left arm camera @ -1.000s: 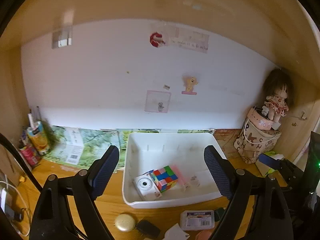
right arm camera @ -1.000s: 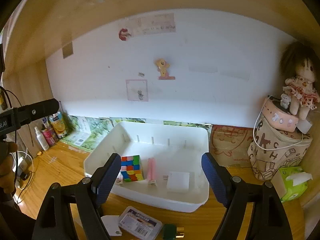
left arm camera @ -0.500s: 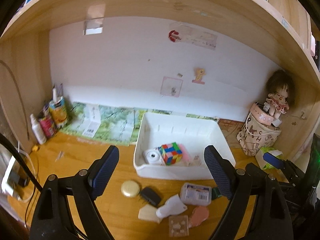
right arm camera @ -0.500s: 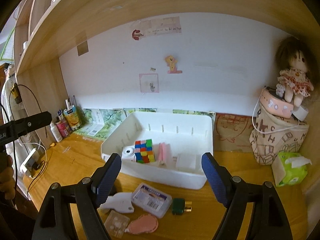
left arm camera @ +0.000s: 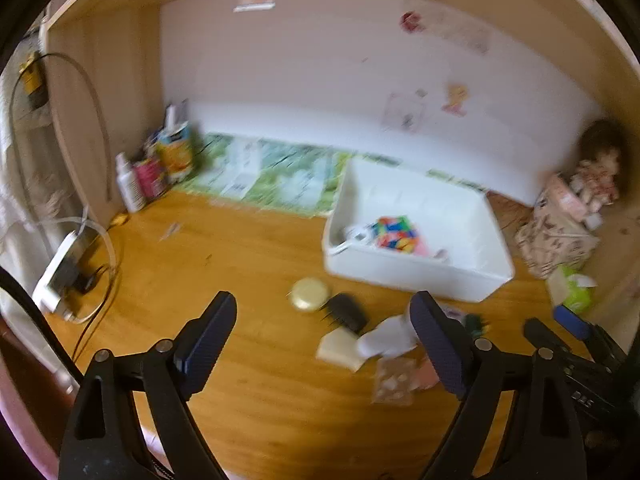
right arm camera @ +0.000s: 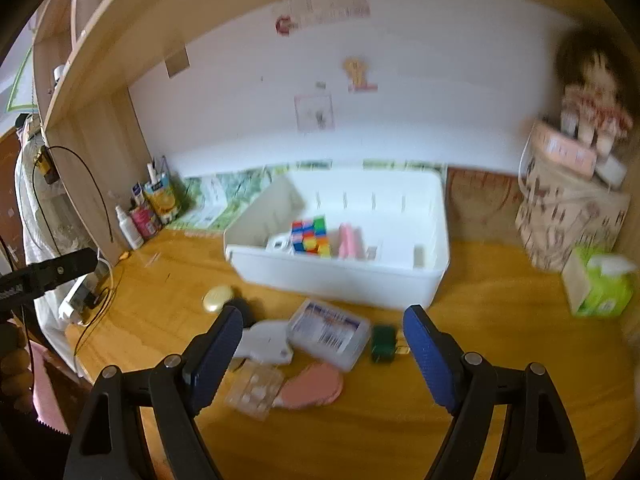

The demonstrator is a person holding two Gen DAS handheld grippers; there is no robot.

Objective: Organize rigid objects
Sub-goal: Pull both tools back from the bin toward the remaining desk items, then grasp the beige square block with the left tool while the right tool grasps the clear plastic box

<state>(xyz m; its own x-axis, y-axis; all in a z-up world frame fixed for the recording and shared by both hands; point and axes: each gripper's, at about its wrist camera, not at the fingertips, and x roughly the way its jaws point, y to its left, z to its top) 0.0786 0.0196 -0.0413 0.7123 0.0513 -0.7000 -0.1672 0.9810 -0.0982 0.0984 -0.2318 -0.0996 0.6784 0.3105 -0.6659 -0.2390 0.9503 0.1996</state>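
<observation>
Both grippers are hovering over the wooden surface, nothing between the jaws. The left gripper is spreading wider, empty; the right gripper is gaping over a clear labelled box. Behind, the white bin is holding the colourful cube; gold disc is lying loose in front.

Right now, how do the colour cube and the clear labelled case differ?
The colour cube sits inside the white bin; the clear labelled case lies outside on the desk, in front of the bin. The cube is blocky and multicoloured; the case is flat and see-through with a printed label. Neither is held by a claw.
</observation>
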